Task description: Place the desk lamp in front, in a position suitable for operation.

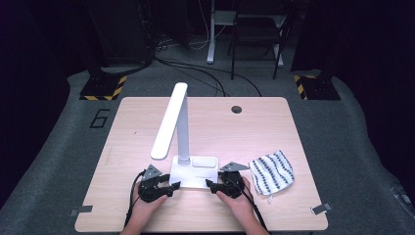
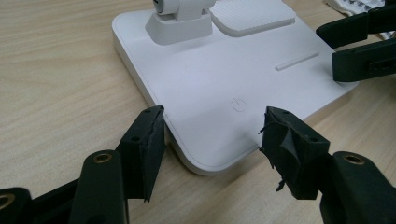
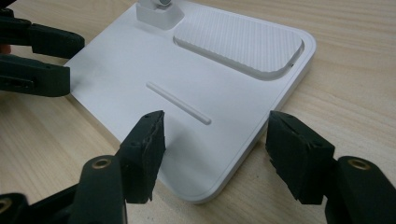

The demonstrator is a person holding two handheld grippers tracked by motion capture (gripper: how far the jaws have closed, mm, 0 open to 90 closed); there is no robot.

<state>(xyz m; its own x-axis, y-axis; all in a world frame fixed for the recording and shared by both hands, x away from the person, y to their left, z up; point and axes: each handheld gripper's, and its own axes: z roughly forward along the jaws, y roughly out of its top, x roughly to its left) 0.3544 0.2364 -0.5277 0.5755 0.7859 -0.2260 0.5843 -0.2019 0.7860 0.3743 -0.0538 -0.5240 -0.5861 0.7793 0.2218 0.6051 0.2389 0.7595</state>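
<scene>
On the table (image 1: 147, 117), lamp base (image 1: 195, 172) lies between both open tools.

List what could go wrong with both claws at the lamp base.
1. Each claw, left claw and right claw, straddles only a front corner of the lamp base; a shallow grip may slip off.
2. The tall lamp arm leans left, so lifting could tip it.
3. The left claw sits near the power symbol and might press it.
</scene>
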